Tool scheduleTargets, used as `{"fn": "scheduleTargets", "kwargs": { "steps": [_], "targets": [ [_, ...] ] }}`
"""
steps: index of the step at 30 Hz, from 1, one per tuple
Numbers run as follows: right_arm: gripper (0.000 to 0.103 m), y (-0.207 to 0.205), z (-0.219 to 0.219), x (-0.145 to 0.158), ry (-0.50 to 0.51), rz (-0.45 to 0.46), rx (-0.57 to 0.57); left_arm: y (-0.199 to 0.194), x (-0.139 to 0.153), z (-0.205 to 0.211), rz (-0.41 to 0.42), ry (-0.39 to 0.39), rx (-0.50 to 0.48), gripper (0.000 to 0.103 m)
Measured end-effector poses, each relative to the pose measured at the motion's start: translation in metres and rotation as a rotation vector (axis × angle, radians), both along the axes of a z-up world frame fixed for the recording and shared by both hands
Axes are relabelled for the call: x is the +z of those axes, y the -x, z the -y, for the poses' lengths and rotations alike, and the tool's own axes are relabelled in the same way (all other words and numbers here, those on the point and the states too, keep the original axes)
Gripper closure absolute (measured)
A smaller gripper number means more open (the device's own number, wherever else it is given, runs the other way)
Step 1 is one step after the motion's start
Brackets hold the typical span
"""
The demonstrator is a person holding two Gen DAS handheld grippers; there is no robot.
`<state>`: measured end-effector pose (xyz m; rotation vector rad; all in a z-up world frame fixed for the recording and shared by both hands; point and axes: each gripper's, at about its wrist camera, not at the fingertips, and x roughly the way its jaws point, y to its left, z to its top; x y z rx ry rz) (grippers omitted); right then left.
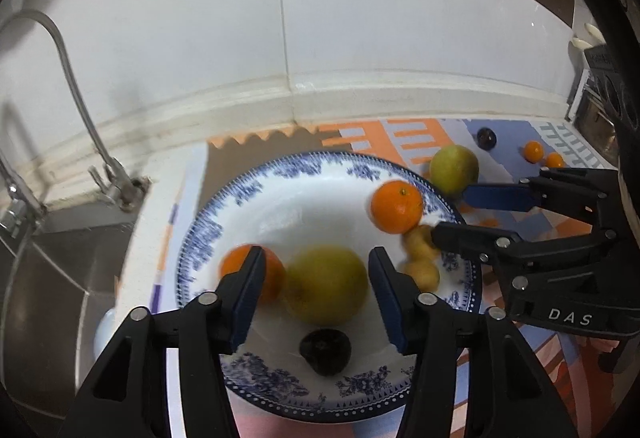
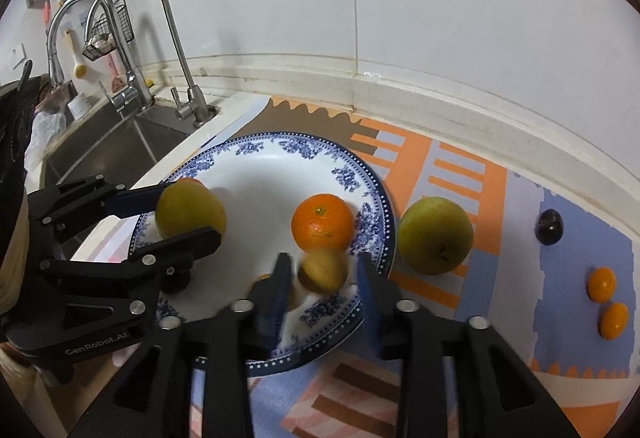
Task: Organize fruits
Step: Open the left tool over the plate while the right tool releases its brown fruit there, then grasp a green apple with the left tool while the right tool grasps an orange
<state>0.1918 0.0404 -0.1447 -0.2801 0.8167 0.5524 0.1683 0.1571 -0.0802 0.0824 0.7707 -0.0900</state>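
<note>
A blue-and-white plate (image 1: 280, 173) (image 2: 256, 149) lies on a patterned mat. It holds a yellow-green pear (image 1: 326, 284) (image 2: 190, 209), two oranges (image 1: 396, 205) (image 1: 272, 270), a dark plum (image 1: 326, 350) and small yellow fruits (image 1: 420, 270). My left gripper (image 1: 316, 298) is open with its fingers on either side of the pear, not touching it. My right gripper (image 2: 324, 290) is open over the plate's right edge, around a small yellow fruit (image 2: 324, 270), which looks blurred. A second pear (image 2: 436, 236), a plum (image 2: 550, 226) and two kumquats (image 2: 602, 284) lie on the mat.
A steel sink (image 2: 120, 141) with two faucets (image 2: 176, 49) lies to the left of the plate. A white tiled wall (image 2: 400, 17) runs behind the counter. A black appliance (image 1: 600, 109) stands at the far right in the left wrist view.
</note>
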Motion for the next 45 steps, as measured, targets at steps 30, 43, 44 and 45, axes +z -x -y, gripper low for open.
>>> {"fn": "scheduleTargets", "kwargs": {
  "steps": [30, 43, 44, 45],
  "targets": [
    [0.026, 0.082, 0.114, 0.079, -0.029, 0.193, -0.309, 0.076, 0.071, 0.082, 0.195, -0.073, -0.033, 0.004],
    [0.026, 0.07, 0.171, 0.079, 0.007, 0.192, -0.55, 0.044, 0.061, 0.116, 0.142, -0.087, -0.058, 0.002],
    [0.026, 0.067, 0.174, 0.078, 0.01, 0.184, -0.571, 0.037, 0.059, 0.118, 0.127, -0.089, -0.069, 0.002],
    [0.026, 0.062, 0.178, 0.076, 0.007, 0.168, -0.591, 0.03, 0.057, 0.12, 0.113, -0.097, -0.076, 0.002]
  ]
}}
